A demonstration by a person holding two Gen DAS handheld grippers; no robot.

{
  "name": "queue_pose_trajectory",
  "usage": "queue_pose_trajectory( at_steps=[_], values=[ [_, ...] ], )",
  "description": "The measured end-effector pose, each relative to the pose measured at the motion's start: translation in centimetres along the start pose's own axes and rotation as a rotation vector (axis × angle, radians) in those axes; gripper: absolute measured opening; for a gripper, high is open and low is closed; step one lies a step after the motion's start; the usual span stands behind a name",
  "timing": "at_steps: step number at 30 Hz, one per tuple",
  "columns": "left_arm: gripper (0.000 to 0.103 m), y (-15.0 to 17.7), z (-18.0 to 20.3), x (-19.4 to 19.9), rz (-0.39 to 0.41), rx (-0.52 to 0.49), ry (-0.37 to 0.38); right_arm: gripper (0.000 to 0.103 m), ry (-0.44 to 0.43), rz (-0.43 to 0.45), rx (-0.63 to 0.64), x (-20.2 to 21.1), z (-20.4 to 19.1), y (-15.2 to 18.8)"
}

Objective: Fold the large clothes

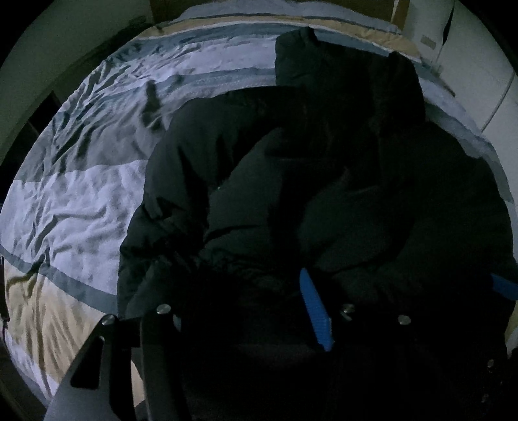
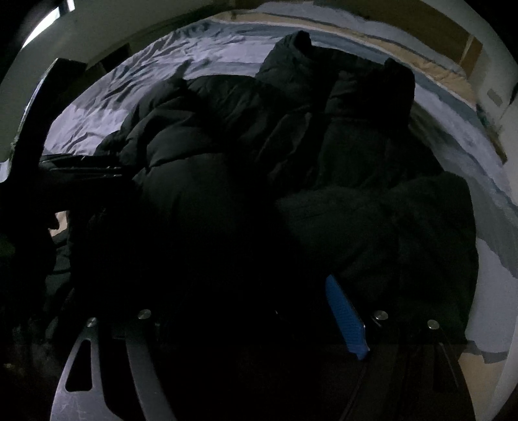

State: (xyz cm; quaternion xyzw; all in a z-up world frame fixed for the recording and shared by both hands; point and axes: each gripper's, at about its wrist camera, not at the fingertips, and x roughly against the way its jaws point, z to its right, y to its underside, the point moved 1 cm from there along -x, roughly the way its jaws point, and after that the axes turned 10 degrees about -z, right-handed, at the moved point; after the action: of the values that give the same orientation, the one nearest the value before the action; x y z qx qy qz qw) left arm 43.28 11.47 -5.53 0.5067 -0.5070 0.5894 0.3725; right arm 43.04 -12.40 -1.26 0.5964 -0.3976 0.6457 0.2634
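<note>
A large black puffer jacket [image 1: 291, 155] lies bunched on a bed with a striped cover [image 1: 81, 200]; its sleeves and collar point toward the far end. It also fills the right wrist view [image 2: 259, 162]. My left gripper [image 1: 259, 307] is low against the jacket's near edge. One blue finger pad [image 1: 315, 311] shows; the other finger is buried in dark fabric. My right gripper [image 2: 275, 317] is likewise pressed into the near edge, with one blue pad [image 2: 346, 320] showing. The dark fabric hides how both pairs of jaws stand. The other gripper's blue tip [image 1: 505, 286] shows at the right.
The bed cover is wrinkled, with pale blue, grey and tan stripes [image 2: 162, 64]. A white wall and cabinet [image 1: 469, 64] stand beyond the bed on the right. A wooden headboard [image 2: 421, 29] runs along the far end. The left gripper's dark body [image 2: 64, 168] shows at the left.
</note>
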Motion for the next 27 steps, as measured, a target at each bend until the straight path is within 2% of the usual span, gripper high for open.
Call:
queue_pose_trajectory(
  at_steps=[4,11,19,27],
  values=[
    [0.059,0.1,0.0,-0.1,-0.012,-0.01,-0.016,0.078,-0.006,-0.017,0.012,0.2,0.1,0.3],
    [0.06,-0.1,-0.3,0.5,-0.04,-0.021,-0.017,0.078,-0.042,-0.038,0.001,0.8,0.5,-0.3],
    [0.06,-0.8,-0.5,1.8,-0.059,-0.034,-0.045,0.078,-0.026,0.013,-0.036,3.0,2.5,-1.6],
    [0.06,-3.0,-0.1,3.8,-0.016,-0.055,-0.072,0.078,0.026,0.062,-0.097,4.4,6.8,-3.3]
  ],
)
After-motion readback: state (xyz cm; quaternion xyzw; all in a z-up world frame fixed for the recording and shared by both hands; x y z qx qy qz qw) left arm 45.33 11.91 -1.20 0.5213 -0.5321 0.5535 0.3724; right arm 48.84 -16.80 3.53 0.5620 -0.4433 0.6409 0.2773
